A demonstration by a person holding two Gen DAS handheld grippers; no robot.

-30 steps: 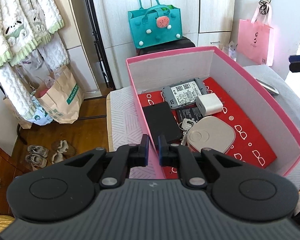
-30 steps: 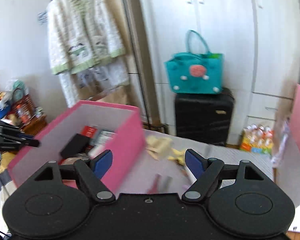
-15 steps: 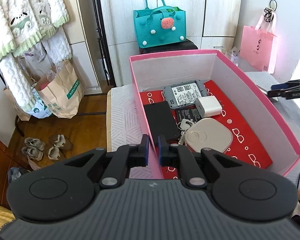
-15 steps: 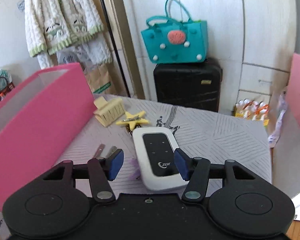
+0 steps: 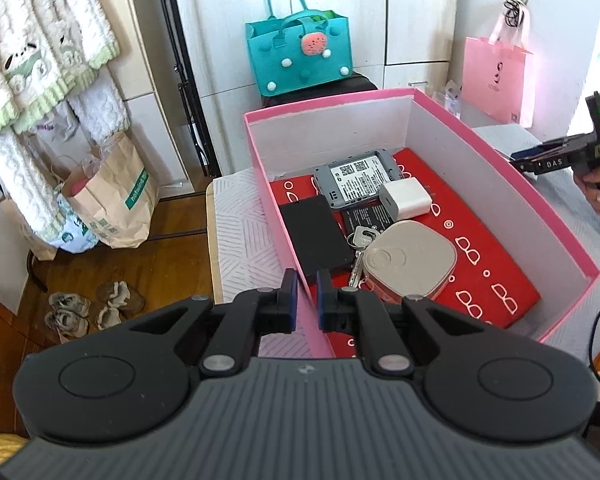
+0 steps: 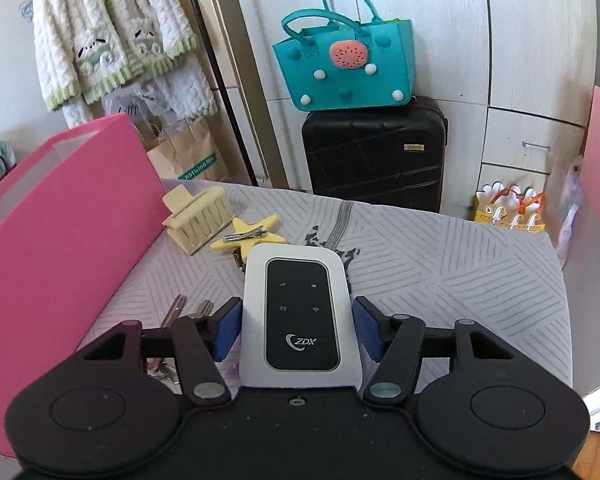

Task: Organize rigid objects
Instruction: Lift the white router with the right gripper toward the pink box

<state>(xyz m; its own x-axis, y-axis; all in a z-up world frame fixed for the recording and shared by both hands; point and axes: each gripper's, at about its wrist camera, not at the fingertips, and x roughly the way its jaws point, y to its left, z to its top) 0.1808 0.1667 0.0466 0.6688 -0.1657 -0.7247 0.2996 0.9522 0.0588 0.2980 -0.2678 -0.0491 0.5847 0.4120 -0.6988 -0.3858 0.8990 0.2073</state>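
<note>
Light: we see bright daylight, blown out at the right edges.
Focus: we find both views sharp.
Distortion: fisheye bending; dark corners.

A teal felt bag [image 6: 346, 66] sits on a black suitcase [image 6: 374, 152], with a pink gift bag [image 5: 498, 76] hanging nearby.

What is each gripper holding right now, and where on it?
Left gripper pinches the pink box by its near wall. Right gripper straddles the white router, not yet gripping.
</note>
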